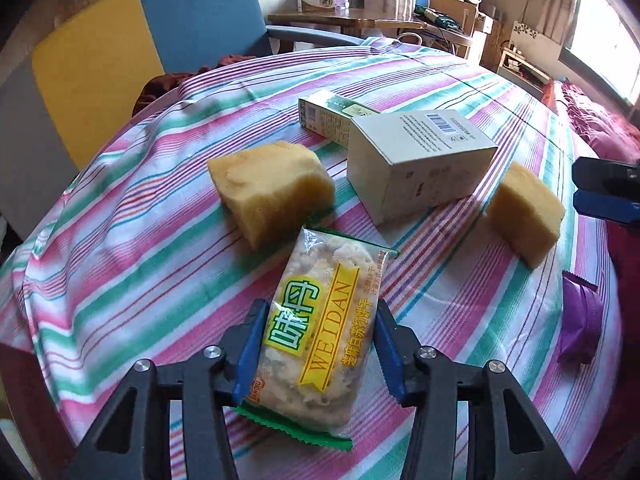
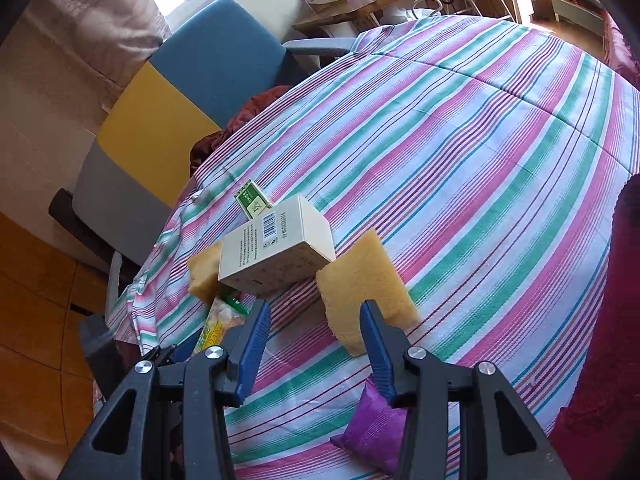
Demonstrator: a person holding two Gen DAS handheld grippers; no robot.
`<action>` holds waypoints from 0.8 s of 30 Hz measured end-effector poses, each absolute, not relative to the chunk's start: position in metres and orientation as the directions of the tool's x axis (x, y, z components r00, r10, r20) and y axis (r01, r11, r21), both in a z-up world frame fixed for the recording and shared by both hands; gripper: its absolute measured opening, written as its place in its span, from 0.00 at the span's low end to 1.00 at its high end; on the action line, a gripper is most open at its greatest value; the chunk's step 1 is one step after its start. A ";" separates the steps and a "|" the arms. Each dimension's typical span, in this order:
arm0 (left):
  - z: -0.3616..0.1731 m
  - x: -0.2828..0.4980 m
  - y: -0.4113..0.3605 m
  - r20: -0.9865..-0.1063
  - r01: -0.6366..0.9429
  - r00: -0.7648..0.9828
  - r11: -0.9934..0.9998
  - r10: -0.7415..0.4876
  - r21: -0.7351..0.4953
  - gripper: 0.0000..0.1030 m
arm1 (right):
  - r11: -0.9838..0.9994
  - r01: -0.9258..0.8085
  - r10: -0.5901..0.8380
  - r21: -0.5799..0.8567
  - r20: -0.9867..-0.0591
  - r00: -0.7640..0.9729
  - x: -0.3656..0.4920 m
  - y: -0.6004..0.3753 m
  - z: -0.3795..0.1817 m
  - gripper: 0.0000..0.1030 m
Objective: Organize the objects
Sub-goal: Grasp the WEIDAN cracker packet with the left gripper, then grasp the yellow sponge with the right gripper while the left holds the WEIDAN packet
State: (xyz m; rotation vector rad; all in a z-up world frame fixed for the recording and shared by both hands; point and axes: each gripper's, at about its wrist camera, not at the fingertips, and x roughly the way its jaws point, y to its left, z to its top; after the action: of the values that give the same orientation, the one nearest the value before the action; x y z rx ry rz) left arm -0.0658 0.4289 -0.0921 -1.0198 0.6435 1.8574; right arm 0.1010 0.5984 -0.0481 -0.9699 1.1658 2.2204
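Left gripper point(image 1: 320, 344): jaws closed against both long sides of the snack packet point(image 1: 320, 320); packet gripped, lying on the striped cloth point(image 1: 120, 240).
Right gripper point(image 2: 312, 344): jaws part open, nothing between them; purple packet point(image 2: 374, 428) lay under its right finger, not held.
Step in hand: pick-up of the snack packet, judged just secured.
Next move: probably a lift clear of the large sponge point(image 1: 272, 188) just beyond, then placing among like items.
Pose: both tools angled steeply down at the cloth.
Neighbours: white box point(image 1: 416, 160), green box point(image 1: 328, 114), small sponge point(image 1: 524, 216).
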 end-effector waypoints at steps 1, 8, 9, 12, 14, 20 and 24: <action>-0.092 -0.061 0.423 -0.849 -0.880 -0.264 -0.475 0.457 0.018 0.50 | -0.539 -0.665 0.069 0.517 -0.760 -0.646 0.101 0.599 -0.049 0.46; -0.093 -0.028 0.381 -0.826 -0.850 -0.292 -0.527 0.481 -0.007 0.50 | -0.545 -0.688 0.086 0.480 -0.784 -0.615 0.098 0.599 -0.051 0.46; -0.094 -0.026 0.376 -0.819 -0.846 -0.298 -0.534 0.490 -0.011 0.50 | -0.547 -0.690 0.086 0.473 -0.789 -0.609 0.098 0.599 -0.051 0.46; -0.096 -0.016 0.360 -0.791 -0.834 -0.316 -0.551 0.524 -0.032 0.50 | -0.558 -0.699 0.096 0.447 -0.802 -0.590 0.096 0.597 -0.052 0.47; -0.097 -0.009 0.350 -0.772 -0.830 -0.332 -0.556 0.542 -0.034 0.50 | -0.563 -0.706 0.103 0.429 -0.812 -0.575 0.094 0.596 -0.052 0.47; -0.097 -0.009 0.345 -0.756 -0.831 -0.336 -0.555 0.561 -0.042 0.49 | -0.563 -0.735 0.129 0.378 -0.838 -0.530 0.092 0.596 -0.055 0.51; -0.099 -0.008 0.345 -0.751 -0.832 -0.349 -0.554 0.561 -0.027 0.49 | -0.567 -0.746 0.144 0.348 -0.850 -0.506 0.090 0.595 -0.056 0.51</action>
State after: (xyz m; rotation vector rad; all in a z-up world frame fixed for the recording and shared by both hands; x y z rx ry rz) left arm -0.0079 0.3454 -0.0990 -0.9193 0.4569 1.9927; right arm 0.0900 0.5946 -0.0563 -1.0927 0.9875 2.1029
